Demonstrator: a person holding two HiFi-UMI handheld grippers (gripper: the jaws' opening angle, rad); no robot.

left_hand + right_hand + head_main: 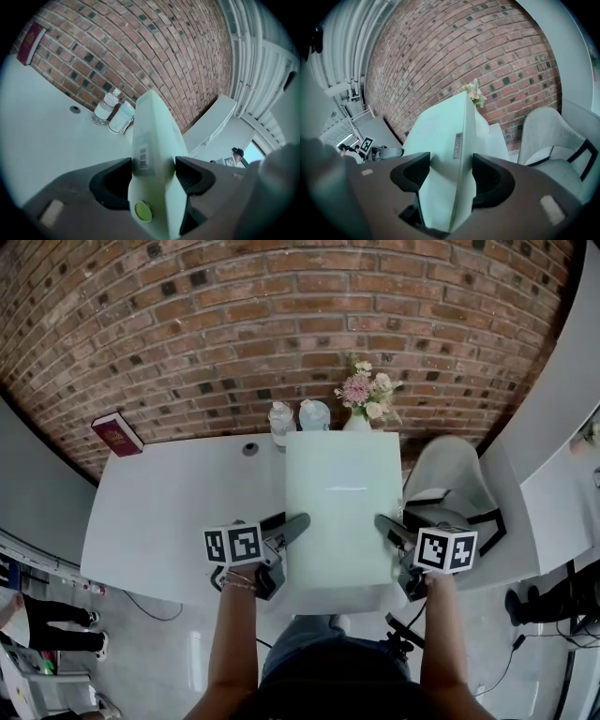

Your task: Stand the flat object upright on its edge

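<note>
Head view shows a pale mint-green flat rectangular box (342, 502) held over the white worktop (178, 512), its broad face turned up toward the camera and its long sides running away from the person. The left gripper (292, 527) clasps the box's left edge near the near end, and the right gripper (389, 527) clasps the right edge opposite it, each carrying its marker cube (232, 545) behind the jaws. Left gripper view has the left gripper (153, 166) with both dark jaws pressed against the 2 faces of the box (152, 126), whose thin edge bears a barcode label and a round green sticker. Right gripper view matches: the right gripper (451, 168) has its jaws closed on the box (440, 126) across its thickness, a small label showing on the edge. Whether the box's far end touches the worktop cannot be told. Beyond that far end, 2 clear plastic bottles (281, 420) stand against the red brick wall (281, 324), with a white vase of pink and white flowers (361, 395) just to their right. A dark red book (117, 434) lies at the worktop's far left corner, well apart from the box. A white moulded chair (450, 474) stands beside the worktop on the right.
</note>
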